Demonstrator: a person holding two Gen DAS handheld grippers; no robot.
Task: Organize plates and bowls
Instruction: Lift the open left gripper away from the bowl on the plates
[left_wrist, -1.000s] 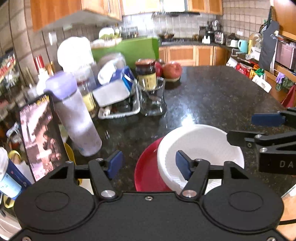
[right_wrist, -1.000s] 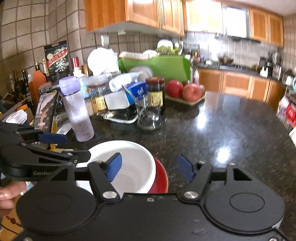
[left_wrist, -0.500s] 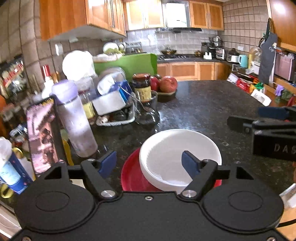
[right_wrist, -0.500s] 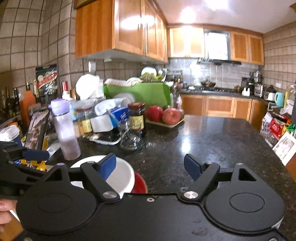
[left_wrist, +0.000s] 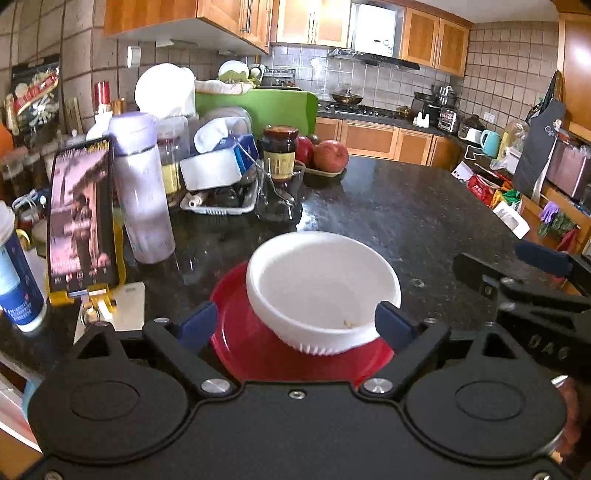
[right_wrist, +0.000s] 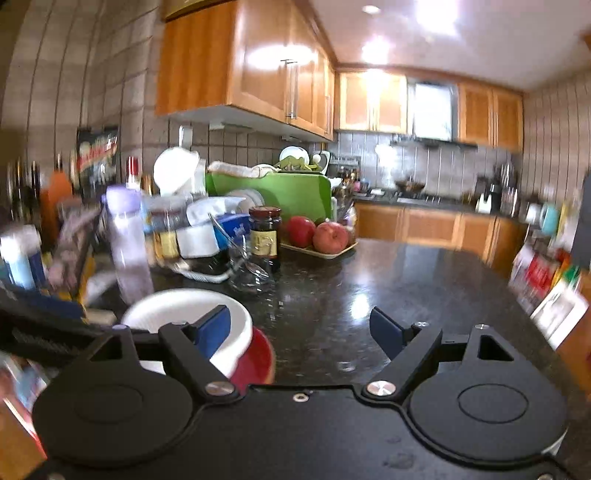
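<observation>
White bowl sits upright, mouth up, on red plate; both jaws gape empty.

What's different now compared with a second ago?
Both cameras tilted up and drew back a little: more cabinets and ceiling show. The left gripper now has its open jaws straddling the white bowl; the right gripper stays open beside it. Nothing was grasped. The bowl still sits on the red plate.
</observation>
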